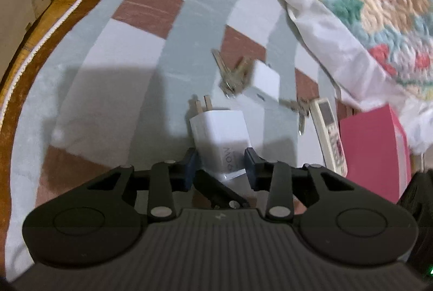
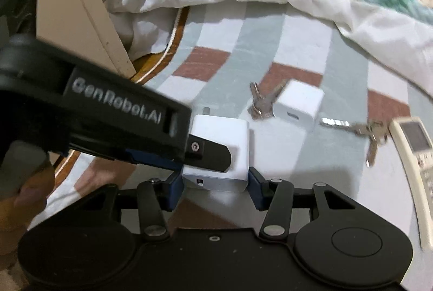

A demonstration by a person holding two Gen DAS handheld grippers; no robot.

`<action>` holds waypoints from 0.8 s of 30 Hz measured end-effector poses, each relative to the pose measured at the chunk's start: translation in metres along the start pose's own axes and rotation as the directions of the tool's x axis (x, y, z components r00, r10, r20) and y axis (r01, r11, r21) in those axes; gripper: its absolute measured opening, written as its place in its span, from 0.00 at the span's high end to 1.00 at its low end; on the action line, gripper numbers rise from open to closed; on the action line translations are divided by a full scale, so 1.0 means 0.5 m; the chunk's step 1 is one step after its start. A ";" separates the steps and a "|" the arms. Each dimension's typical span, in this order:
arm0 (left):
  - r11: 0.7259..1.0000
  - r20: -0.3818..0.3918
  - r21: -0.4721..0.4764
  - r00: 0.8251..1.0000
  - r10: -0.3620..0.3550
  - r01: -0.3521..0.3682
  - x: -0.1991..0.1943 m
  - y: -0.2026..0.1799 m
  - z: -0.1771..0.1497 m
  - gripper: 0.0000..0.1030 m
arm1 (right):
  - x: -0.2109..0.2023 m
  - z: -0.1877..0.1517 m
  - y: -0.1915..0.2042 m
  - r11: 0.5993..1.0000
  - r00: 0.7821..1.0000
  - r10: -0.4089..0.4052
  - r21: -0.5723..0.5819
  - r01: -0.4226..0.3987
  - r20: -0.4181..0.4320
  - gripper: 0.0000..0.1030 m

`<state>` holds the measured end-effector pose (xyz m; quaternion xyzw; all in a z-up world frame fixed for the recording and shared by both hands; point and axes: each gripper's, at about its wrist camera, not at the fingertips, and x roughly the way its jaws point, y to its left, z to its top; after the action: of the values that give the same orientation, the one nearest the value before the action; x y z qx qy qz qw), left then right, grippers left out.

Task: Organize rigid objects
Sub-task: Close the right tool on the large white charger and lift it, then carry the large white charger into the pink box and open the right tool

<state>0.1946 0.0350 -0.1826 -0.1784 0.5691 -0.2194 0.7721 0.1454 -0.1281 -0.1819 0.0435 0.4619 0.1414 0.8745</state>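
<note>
Low centre, both the left hand-held gripper (image 1: 220, 165) and right hand-held gripper (image 2: 215, 189) clamp one white charger (image 1: 219, 139); second charger (image 2: 300, 105), keys (image 2: 261, 101), remote (image 2: 414, 147) remain unsorted on the bed.

White charger (image 1: 220, 140): rectangular block, two flat prongs at the far end, grey lettering on its side, lying on the checked blanket (image 1: 113, 52) nearest the bed's front edge. Second white charger (image 1: 266, 81): cube-shaped, port facing forward, farther in toward the quilt. First key bunch (image 1: 232, 74): silver, fanned out, touching the cube's left side. Second key bunch (image 1: 299, 108): just right of the cube. Remote control (image 1: 330, 134): cream, screen uppermost, lying lengthwise. Pink box (image 1: 376, 153): rightmost, beside the remote.
</note>
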 end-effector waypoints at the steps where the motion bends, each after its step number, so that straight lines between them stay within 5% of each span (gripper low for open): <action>1: 1.000 -0.004 0.011 1.000 0.004 -0.004 -0.001 -0.007 -0.007 0.66 | -0.009 -0.006 -0.003 1.000 1.000 0.008 0.018 -0.008 -0.004 0.46; 11: 0.993 -0.003 0.117 1.000 0.018 -0.018 -0.089 -0.106 -0.076 0.66 | -0.139 -0.025 0.008 0.999 0.999 0.043 0.012 -0.044 0.017 0.46; 24: 0.975 0.089 0.211 0.992 -0.085 0.065 -0.207 -0.254 -0.148 0.66 | -0.350 -0.025 0.010 0.999 0.996 -0.030 -0.025 0.032 0.084 0.46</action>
<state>0.0800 -0.0173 -0.0544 -0.1287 0.4978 -0.2975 0.8044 0.0408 -0.1745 -0.0489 0.0305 0.4237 0.1318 0.8956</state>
